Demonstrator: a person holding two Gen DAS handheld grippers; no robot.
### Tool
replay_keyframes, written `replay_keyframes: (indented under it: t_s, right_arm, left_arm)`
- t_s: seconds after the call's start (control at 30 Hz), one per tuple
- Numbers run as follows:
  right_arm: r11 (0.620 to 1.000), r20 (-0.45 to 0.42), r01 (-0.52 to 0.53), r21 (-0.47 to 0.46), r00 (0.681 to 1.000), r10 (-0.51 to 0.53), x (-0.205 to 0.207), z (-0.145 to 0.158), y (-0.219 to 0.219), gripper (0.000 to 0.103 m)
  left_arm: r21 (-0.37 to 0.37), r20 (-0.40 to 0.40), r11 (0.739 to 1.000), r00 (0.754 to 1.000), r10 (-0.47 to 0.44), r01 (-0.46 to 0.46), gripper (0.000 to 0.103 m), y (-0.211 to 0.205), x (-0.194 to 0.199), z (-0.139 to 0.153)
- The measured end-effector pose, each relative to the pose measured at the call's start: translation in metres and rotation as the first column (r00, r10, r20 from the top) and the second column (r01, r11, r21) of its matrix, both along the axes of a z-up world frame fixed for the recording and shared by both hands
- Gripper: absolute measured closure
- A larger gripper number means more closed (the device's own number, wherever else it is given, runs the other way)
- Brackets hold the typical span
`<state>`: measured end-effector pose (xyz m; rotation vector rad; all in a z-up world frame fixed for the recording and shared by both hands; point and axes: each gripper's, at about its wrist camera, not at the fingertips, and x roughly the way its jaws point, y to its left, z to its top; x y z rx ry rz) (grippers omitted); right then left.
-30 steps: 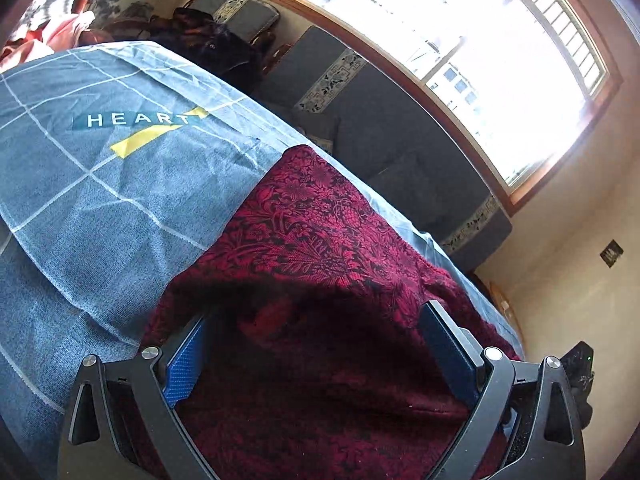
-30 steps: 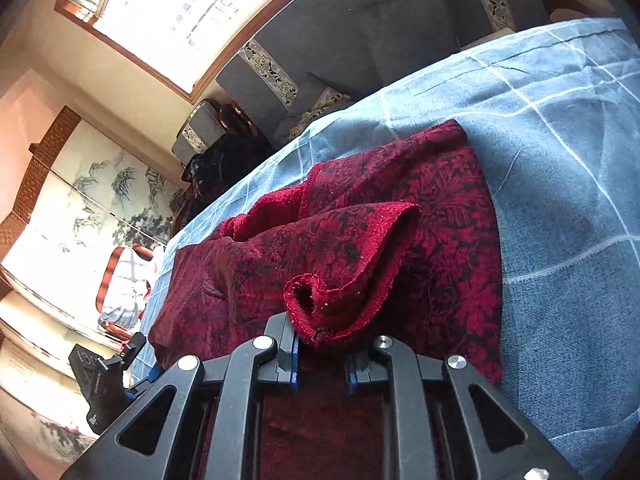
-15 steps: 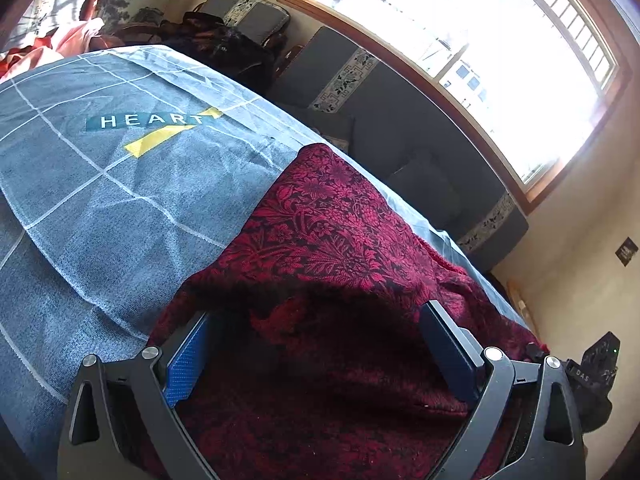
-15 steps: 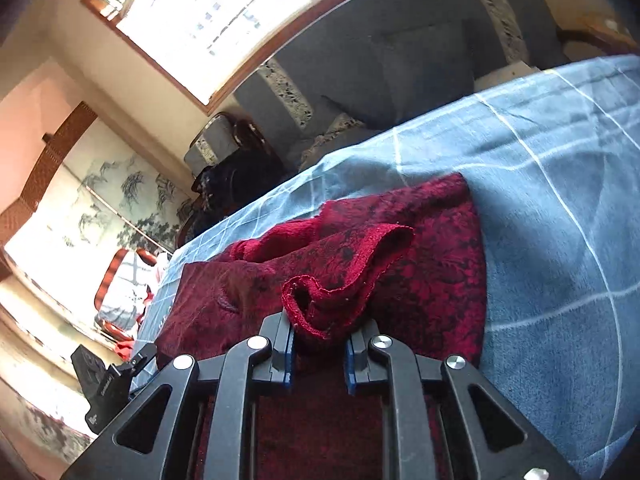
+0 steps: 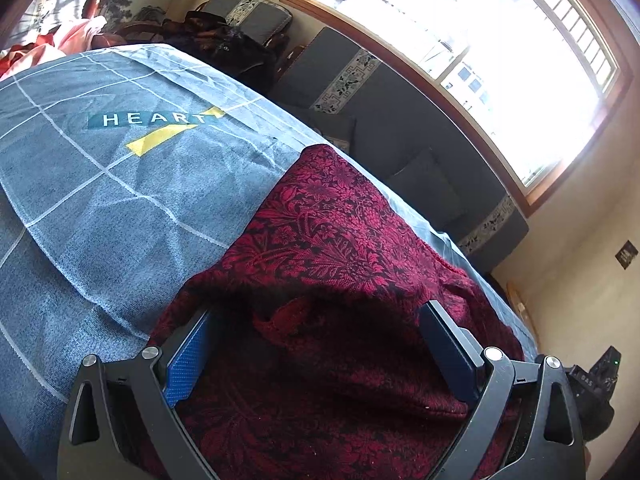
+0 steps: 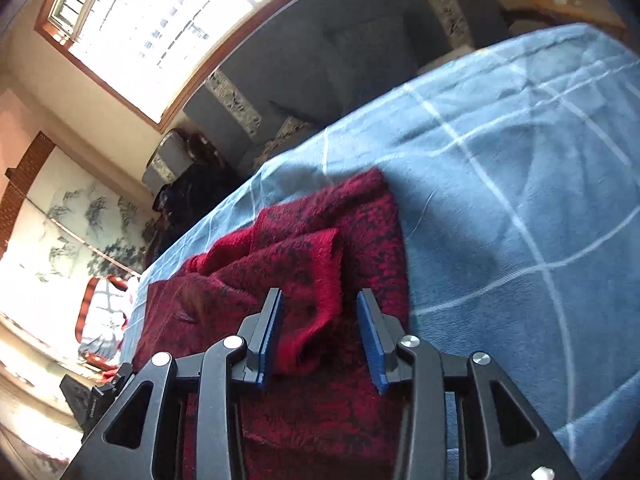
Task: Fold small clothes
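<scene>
- The dark red floral-patterned knit garment (image 5: pixel 332 240) is spread on the blue bedcover with white grid lines (image 5: pixel 100 208), taking up the near right part in the left wrist view, with its far corner close to the cover's far edge.
- The left gripper (image 5: pixel 316 344) has its jaws spread wide, and a shadowed fold of the red fabric sits between them. It's not pinched. The blue pads (image 5: pixel 188 364) stand on either side of the bunch, and I can't tell if they touch it.
- The right gripper (image 6: pixel 320 336) is released too. A rolled red hem of the garment (image 6: pixel 320 280) lies in the gap, closer to the left pad, with the rest heaped off to the far left.
- No containers here really, just the cover with its "HEART" print (image 5: pixel 154 118), plus a dark grey sofa with patterned trim (image 5: pixel 400 136) under the big wooden-framed window (image 5: pixel 480 40) at the far side.
- Versus half a second ago: the right gripper was clamped on that rolled hem and has now let go, so the fold has slumped flatter. The left one was already spread and looks the same.
</scene>
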<state>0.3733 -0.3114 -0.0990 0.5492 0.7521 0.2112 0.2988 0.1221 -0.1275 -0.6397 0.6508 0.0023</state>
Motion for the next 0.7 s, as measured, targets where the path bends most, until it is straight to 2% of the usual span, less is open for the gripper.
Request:
replay_keyframes:
  t_s: [0.1,0.17,0.2,0.23,0.27,0.3,0.33,0.4,0.43,0.5,0.57,0.63,0.7]
  right_arm:
    - [0.994,0.047,-0.051,-0.1,0.997,0.056,-0.004,0.016,0.02,0.066]
    - [0.979,0.001,-0.114,-0.168,0.993,0.116,0.006,0.009,0.036,0.066]
    - [0.969,-0.052,-0.153,-0.196,0.988,0.145,0.013,-0.001,0.043,0.066]
    - [0.961,-0.111,-0.173,-0.217,0.982,0.152,0.018,-0.013,0.047,0.068]
    - [0.958,-0.132,-0.175,-0.227,0.98,0.148,0.02,-0.022,0.049,0.069]
    - [0.958,-0.096,-0.171,-0.232,0.984,0.152,0.018,-0.022,0.049,0.07]
    - [0.956,-0.099,-0.178,-0.234,0.982,0.159,0.019,-0.022,0.05,0.07]
    - [0.964,-0.113,-0.173,-0.201,0.982,0.152,0.015,-0.019,0.046,0.071]
    - [0.975,-0.114,-0.161,-0.155,0.983,0.144,0.01,-0.014,0.04,0.07]
    - [0.991,-0.034,-0.131,-0.04,0.991,0.129,-0.017,0.0,0.022,0.068]
    - [0.99,0.041,-0.14,0.032,0.99,0.138,-0.061,0.016,0.008,0.067]
    - [0.977,0.073,-0.196,0.08,0.979,0.191,-0.106,0.018,0.0,0.061]
    - [0.971,0.075,-0.23,0.069,0.972,0.225,-0.158,0.014,-0.008,0.054]
  left_arm:
    - [0.0,0.0,1.0,1.0,0.001,-0.001,0.006,0.0,0.0,0.0]
    - [-0.001,0.0,1.0,1.0,0.001,-0.001,0.006,0.0,0.0,0.0]
    - [-0.001,0.0,1.0,1.0,0.001,-0.001,0.006,0.0,0.0,0.0]
    - [-0.001,0.0,1.0,1.0,0.001,-0.001,0.006,0.0,0.0,0.0]
    - [0.0,0.0,1.0,1.0,0.002,-0.002,0.006,0.0,0.0,0.0]
    - [-0.001,0.0,1.0,1.0,0.004,-0.004,0.006,0.0,0.0,0.0]
    - [-0.002,0.0,1.0,1.0,0.006,-0.006,0.006,0.001,0.0,0.0]
    - [-0.002,-0.002,1.0,1.0,0.01,-0.01,0.006,0.001,0.001,0.0]
    - [0.001,-0.003,1.0,1.0,0.006,-0.006,0.006,0.001,0.001,0.0]
    - [0.018,-0.025,1.0,0.999,-0.024,0.025,0.006,0.0,0.0,0.003]
    - [0.038,-0.032,0.994,0.994,-0.101,0.103,0.006,-0.003,-0.013,0.016]
    - [0.046,0.022,0.983,0.983,-0.18,0.179,0.006,-0.006,-0.044,0.036]
    - [0.106,0.019,0.952,0.956,-0.292,0.288,0.006,-0.012,-0.077,0.052]
